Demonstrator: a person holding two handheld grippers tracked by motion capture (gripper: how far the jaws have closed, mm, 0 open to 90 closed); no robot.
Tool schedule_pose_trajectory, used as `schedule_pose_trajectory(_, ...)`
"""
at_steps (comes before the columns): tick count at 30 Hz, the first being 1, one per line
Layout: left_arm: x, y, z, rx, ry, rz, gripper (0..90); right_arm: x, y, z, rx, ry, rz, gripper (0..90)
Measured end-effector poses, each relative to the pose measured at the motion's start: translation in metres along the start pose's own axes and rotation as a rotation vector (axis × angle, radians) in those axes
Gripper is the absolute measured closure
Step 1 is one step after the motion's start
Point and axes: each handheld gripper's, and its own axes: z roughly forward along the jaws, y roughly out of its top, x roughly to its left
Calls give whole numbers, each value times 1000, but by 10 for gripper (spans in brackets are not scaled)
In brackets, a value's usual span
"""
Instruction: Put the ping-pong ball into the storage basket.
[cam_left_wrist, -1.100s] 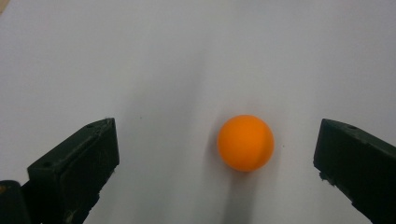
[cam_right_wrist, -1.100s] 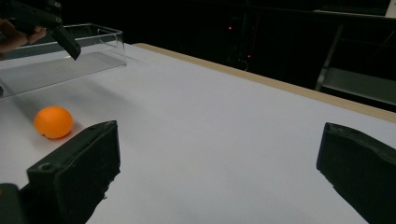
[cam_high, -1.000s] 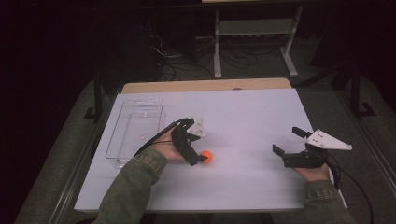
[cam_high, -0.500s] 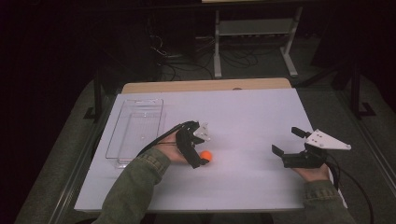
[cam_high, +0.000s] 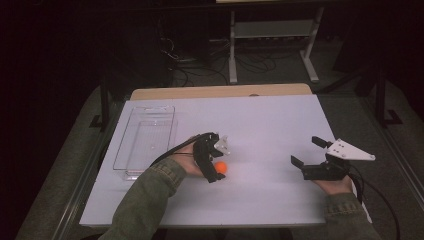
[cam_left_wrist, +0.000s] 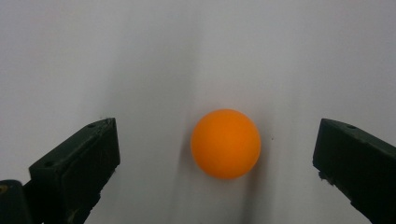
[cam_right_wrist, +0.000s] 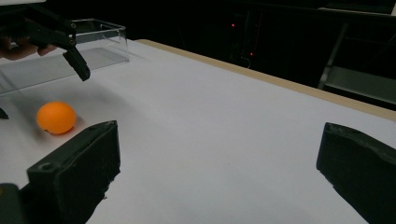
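1. The orange ball (cam_left_wrist: 225, 143) is lying on the white table (cam_high: 270, 130), left of centre in the high view, just right of the clear plastic tray (cam_high: 145, 142) but apart from it; in the left gripper view it is sitting between the two black jaws, touching neither.
2. The left gripper (cam_high: 214, 162) is standing spread wide around the ball; gaps are showing on both sides, the ball sitting a little nearer the right-hand jaw of that view.
3. Risk, as a judgement: the ball is round, light and free to roll; if one jaw is meeting it before the other during closing, it is likely getting nudged out forward across the table rather than pinched (the off-centre position is making this more probable).
4. Second risk: closing too high or too low on the curve may be squeezing the ball out of the jaws; a level, centred approach is looking safer.
5. Pose, left: the forearm in a green sleeve (cam_high: 145, 200) is coming in from the bottom of the high view, angled right and forward; the hand is holding the gripper low over the table, jaws pointing down at the ball.
6. Pose, right: the right gripper (cam_high: 310, 157) is resting at the right side of the table, well apart from the ball; its jaws are spread too, holding nothing, pointing left toward the ball.
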Motion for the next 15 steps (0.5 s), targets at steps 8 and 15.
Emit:
schedule_pose_trajectory(8, -1, 3, 6, 34, -21, 13, 6, 0, 0, 1, 4, 2, -4, 0)
schedule_pose_trajectory(15, 0, 5, 8, 45, -43, 17, 40, 1, 0, 1, 6, 3, -3, 0)
